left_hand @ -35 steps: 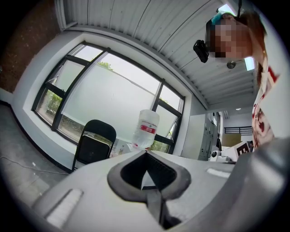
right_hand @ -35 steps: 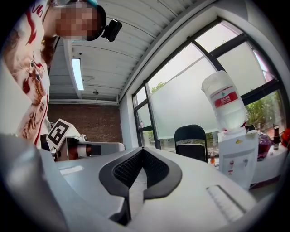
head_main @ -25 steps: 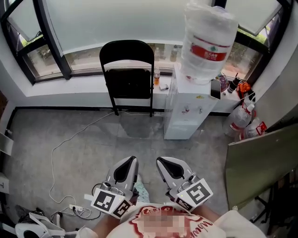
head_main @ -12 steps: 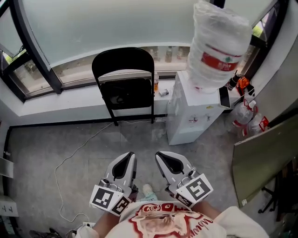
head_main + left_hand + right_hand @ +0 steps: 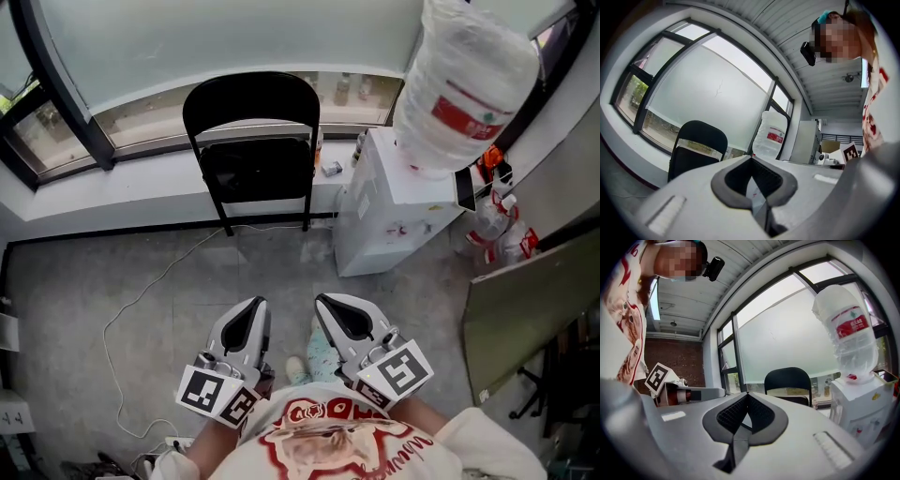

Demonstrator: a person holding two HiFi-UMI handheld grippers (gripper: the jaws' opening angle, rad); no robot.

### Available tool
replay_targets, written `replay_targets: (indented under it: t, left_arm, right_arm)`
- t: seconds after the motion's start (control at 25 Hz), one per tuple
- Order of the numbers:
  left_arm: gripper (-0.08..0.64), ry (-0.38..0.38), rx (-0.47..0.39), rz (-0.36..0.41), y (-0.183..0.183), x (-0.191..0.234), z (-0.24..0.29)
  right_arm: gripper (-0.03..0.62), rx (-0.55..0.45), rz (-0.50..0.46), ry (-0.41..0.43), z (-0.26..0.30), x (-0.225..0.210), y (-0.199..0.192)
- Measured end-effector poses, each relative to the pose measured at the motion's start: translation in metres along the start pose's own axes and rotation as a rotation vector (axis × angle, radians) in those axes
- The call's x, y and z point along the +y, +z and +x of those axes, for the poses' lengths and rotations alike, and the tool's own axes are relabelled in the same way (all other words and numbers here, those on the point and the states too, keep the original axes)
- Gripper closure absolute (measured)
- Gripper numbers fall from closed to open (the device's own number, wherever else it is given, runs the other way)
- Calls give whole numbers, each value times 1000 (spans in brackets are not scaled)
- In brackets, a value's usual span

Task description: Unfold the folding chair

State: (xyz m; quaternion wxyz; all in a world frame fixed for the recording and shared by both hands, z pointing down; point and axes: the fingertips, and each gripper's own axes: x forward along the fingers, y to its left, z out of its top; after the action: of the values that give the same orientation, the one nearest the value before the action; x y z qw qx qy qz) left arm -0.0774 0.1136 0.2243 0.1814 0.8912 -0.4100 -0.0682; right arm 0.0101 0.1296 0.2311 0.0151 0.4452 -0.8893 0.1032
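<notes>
Chair (image 5: 251, 141), black, folded, stands upright at the wall under the window sill, just left of the white dispenser (image 5: 389, 202). The bottle (image 5: 466, 89) on the dispenser bears a red label with print too small to read. Left gripper (image 5: 253, 307) and right gripper (image 5: 325, 302), jaws closed on nothing, sit side by side well short of the chair; bare grey floor (image 5: 272, 272) lies between, with a white cable (image 5: 165, 272) trailing across its left part.

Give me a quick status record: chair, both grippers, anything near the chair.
folding chair: folded, upright against the window ledge
left gripper: jaws shut, empty, not touching the chair
right gripper: jaws shut, empty, beside the left gripper
right of chair: water dispenser, bottle on top
floor: white cable in front of chair
</notes>
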Motion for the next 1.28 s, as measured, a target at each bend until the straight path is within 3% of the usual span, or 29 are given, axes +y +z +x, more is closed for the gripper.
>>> replay_targets:
  t: [0.56, 0.88, 1.08, 1.28]
  left_arm:
    - [560, 86, -8, 33, 26, 66, 39]
    - [560, 122, -6, 21, 40, 125, 134]
    - [560, 78, 3, 68, 59, 137, 216]
    - [560, 107, -24, 59, 76, 159, 275]
  right_arm:
    - [571, 3, 14, 88, 84, -34, 12]
    - [571, 27, 36, 88, 159, -119, 19]
    - [571, 37, 41, 104, 207, -180, 36]
    - [571, 43, 62, 113, 248, -233, 47]
